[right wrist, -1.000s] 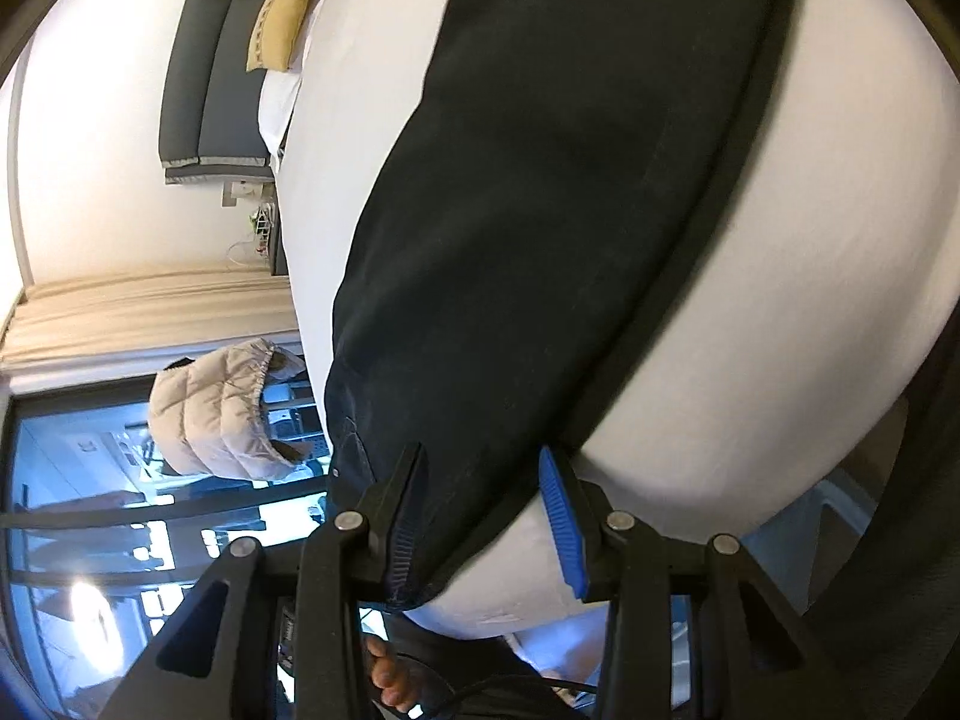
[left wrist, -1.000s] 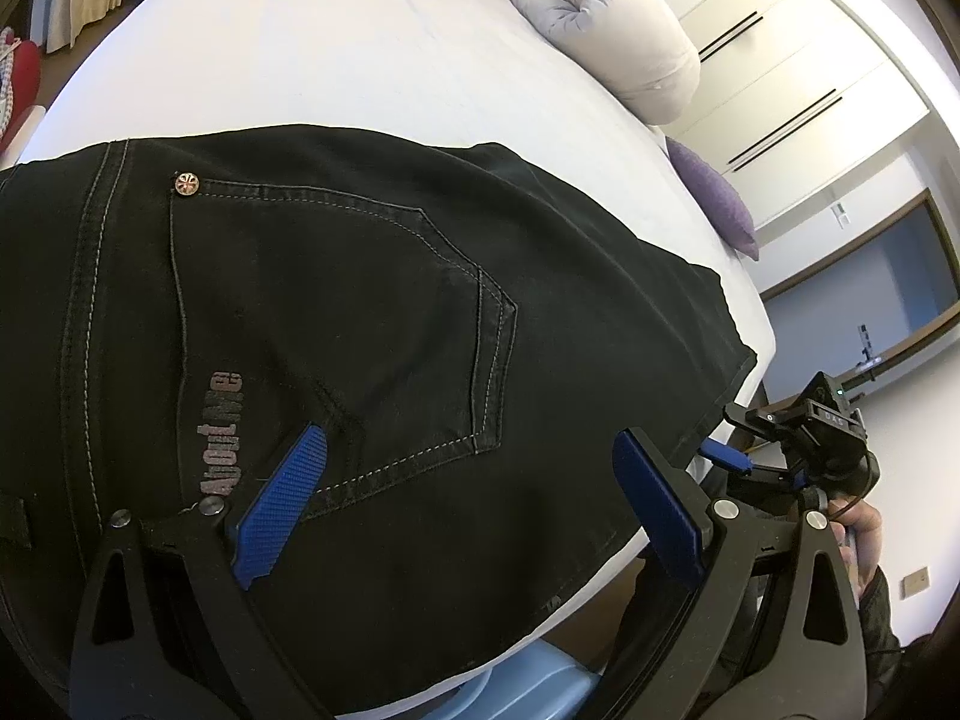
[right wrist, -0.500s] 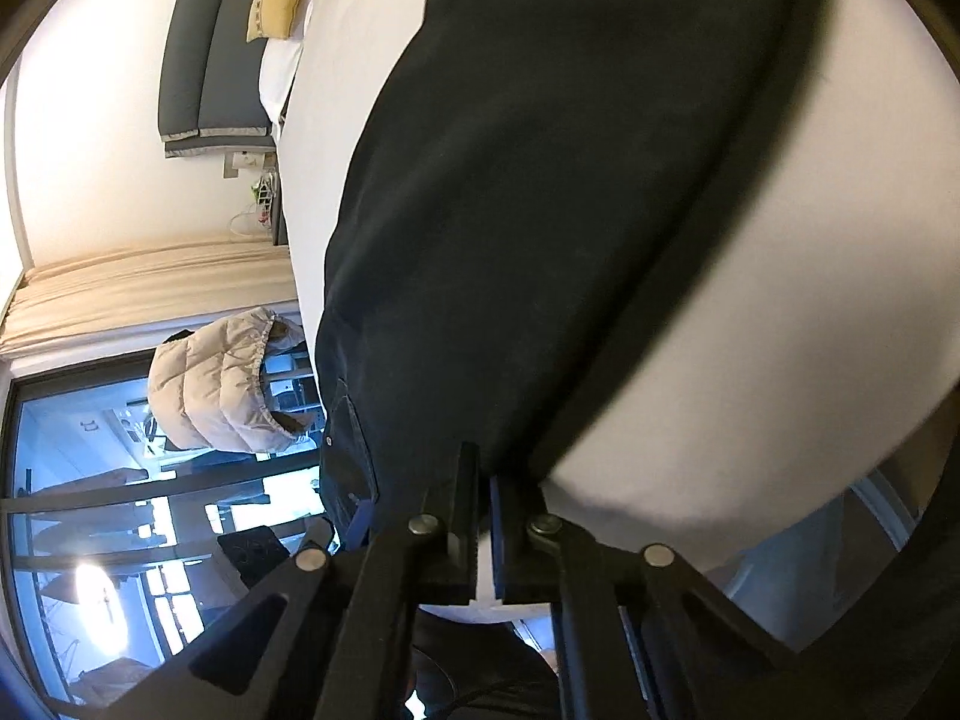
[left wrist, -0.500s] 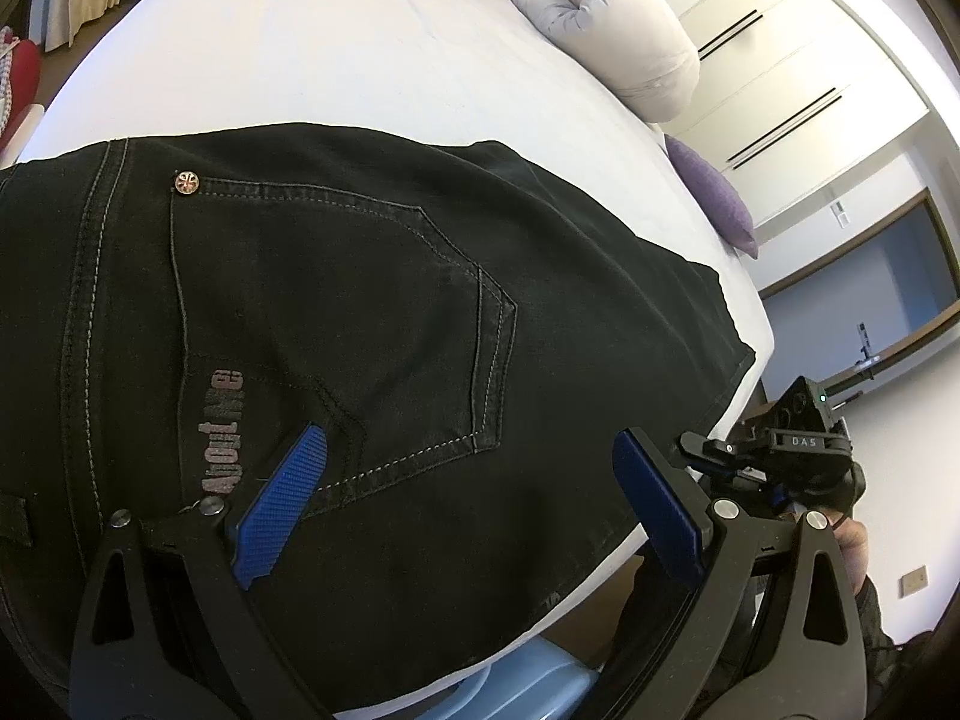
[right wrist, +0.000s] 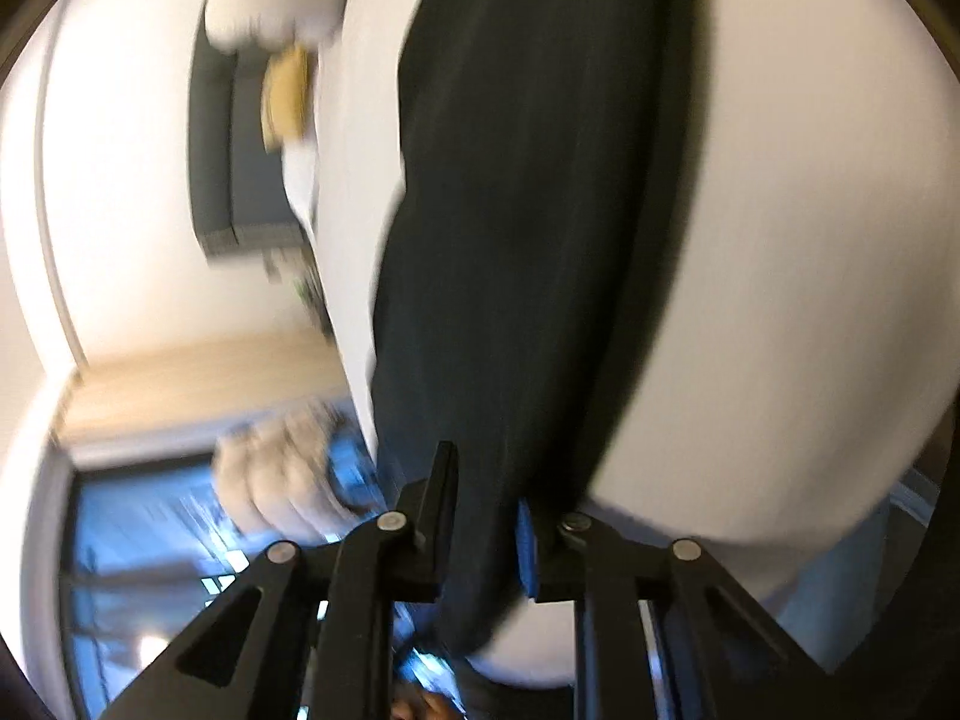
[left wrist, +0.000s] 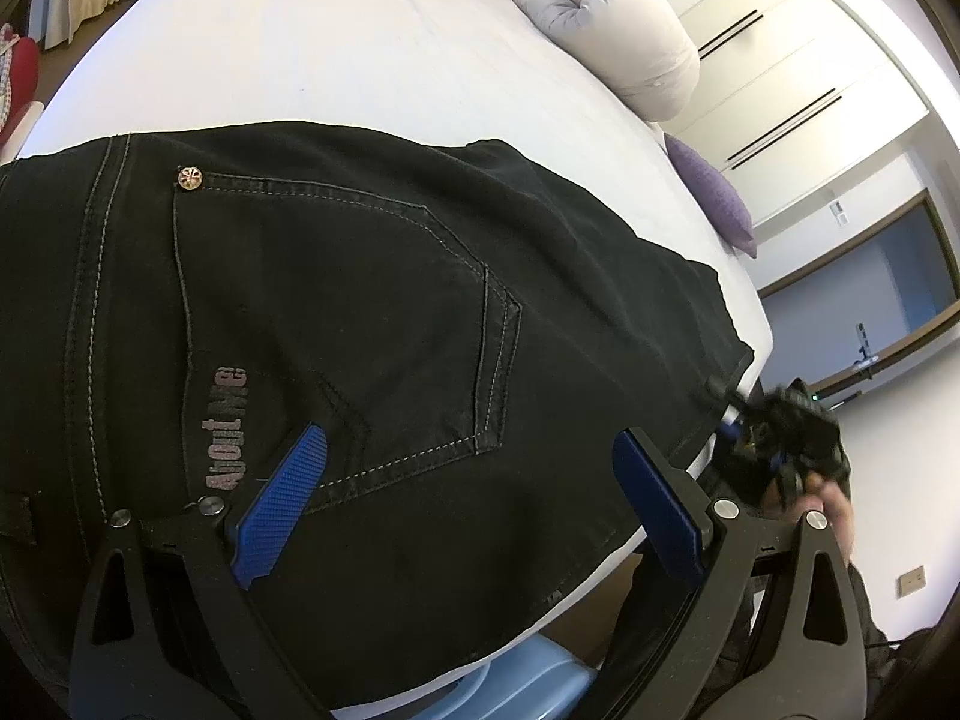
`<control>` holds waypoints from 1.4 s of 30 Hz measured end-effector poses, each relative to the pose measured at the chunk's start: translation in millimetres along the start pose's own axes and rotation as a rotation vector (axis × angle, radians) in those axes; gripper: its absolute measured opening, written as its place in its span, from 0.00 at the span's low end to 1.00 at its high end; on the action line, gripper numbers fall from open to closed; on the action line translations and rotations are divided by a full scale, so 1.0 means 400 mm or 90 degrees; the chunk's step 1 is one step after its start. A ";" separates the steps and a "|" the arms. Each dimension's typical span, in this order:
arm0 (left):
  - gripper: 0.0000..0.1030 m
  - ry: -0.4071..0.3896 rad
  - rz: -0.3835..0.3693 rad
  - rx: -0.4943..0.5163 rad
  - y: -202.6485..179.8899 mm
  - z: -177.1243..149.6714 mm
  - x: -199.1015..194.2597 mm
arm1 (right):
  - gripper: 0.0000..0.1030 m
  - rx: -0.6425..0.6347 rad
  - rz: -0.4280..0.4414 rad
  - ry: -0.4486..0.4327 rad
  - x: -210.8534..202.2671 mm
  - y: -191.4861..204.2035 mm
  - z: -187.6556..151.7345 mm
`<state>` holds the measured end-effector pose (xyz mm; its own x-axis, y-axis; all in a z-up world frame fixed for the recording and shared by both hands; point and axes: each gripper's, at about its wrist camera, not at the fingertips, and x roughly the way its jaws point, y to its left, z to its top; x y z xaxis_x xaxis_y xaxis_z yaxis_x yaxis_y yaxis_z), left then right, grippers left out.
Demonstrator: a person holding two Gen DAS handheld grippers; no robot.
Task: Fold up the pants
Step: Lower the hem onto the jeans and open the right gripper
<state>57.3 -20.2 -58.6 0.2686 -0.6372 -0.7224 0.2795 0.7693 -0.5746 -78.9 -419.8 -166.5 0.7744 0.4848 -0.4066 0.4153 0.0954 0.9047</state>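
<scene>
- Left wrist view: black pants (left wrist: 372,324) spread flat on the white bed (left wrist: 336,54), seat side up, back pocket (left wrist: 336,324) and its pale lettering facing the camera, hem end reaching the bed's right edge.
- Left tongs (left wrist: 468,504) wide apart, hovering over the waist end near the pocket, gripping nothing; blue pads (left wrist: 282,507) clear of the cloth on both sides.
- Right tongs (left wrist: 729,396) visible at the far right of this view, blurred, pinching the hem corner at the bed's edge.
- Rolled white duvet (left wrist: 606,18) and purple cushion (left wrist: 714,198) far off on the right side of the bed, well apart from the pants.
- Right wrist view: heavily motion-blurred; pants leg (right wrist: 528,210) running away from the camera as a long dark band over the white bed (right wrist: 780,240).
- Right tongs (right wrist: 483,531) closed down on the near end of that leg, dark cloth filling the gap between the jaws.
- Step in hand, by judgement: carrying the hem toward the waist for a lengthwise fold.
- Best done by lifting the hem just enough to clear the layer below, keeping it square to the leg seams, and laying it level with the waistband.
- Worth pressing or clamping the waist end with the left tongs first, lest the whole garment slide across the smooth sheet.
- Risk: thick denim slipping from a corner pinch; a deeper bite would hold better.
</scene>
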 end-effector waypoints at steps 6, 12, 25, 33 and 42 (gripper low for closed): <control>0.94 0.003 0.005 -0.002 -0.008 0.002 0.003 | 0.05 0.079 0.072 -0.140 -0.108 -0.063 0.167; 0.94 0.010 0.016 0.003 -0.022 0.009 0.017 | 0.01 0.083 0.057 -0.211 -0.192 -0.099 0.238; 0.94 0.015 0.026 0.007 -0.037 0.023 0.030 | 0.12 0.083 0.043 -0.315 -0.295 -0.100 0.326; 0.94 0.013 0.023 0.007 -0.034 0.023 0.028 | 0.02 0.099 0.023 -0.345 -0.324 -0.117 0.357; 0.95 0.005 0.016 0.007 -0.020 0.019 0.024 | 0.44 -0.095 -0.191 -0.432 -0.341 0.152 0.252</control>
<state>64.7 -32.8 -58.2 0.2681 -0.6171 -0.7398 0.2822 0.7845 -0.5522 -111.1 -567.6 -69.1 0.7823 -0.2181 -0.5835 0.6229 0.2786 0.7310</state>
